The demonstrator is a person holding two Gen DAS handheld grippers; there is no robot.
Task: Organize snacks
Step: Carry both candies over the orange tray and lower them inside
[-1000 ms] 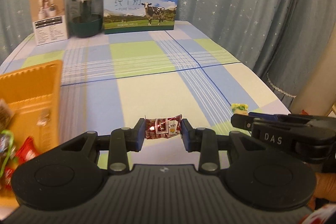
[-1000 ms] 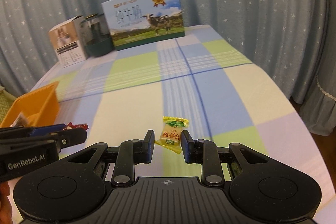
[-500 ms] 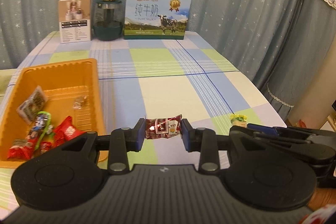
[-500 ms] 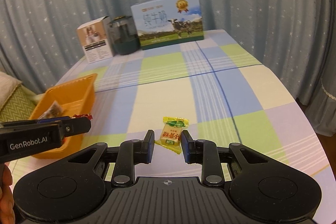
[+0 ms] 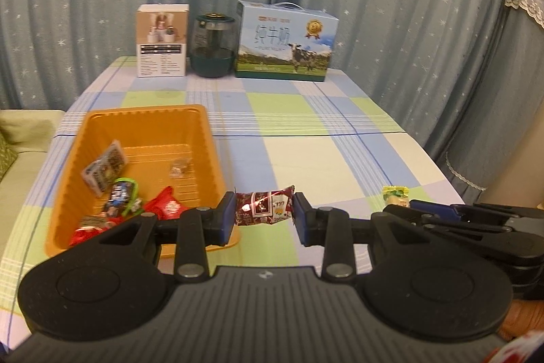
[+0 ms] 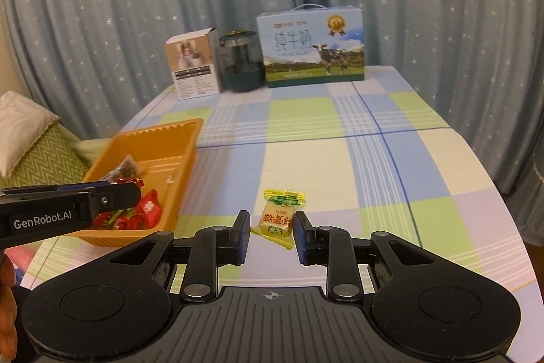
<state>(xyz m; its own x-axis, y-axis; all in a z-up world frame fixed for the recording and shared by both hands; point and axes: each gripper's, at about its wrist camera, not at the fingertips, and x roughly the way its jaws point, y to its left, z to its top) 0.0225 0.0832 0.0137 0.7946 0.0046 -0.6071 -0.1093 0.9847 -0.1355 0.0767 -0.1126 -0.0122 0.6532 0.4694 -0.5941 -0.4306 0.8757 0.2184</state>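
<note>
The left tongs (image 5: 264, 217) are clamped on a dark red snack packet (image 5: 264, 207), pinched crosswise by its two ends so it hangs level and clear of the tabletop (image 5: 306, 138), just to the right of the orange tray (image 5: 146, 111). That tray sits on the near left of the checked cloth and already holds several red-wrapped sweets (image 5: 166, 204) and small packets, so it looks to be the collecting place, and the red packet seems bound for it. The right tongs (image 6: 270, 235) grip a yellow candy (image 6: 277, 216) by its sides, to the right of the tray and further from it. Carrying one in each hand probably saves a trip. At the far edge stand a milk carton (image 6: 311, 51), a dark jar (image 6: 239, 62) and a small white box (image 6: 193, 70), well apart from the sorting.
</note>
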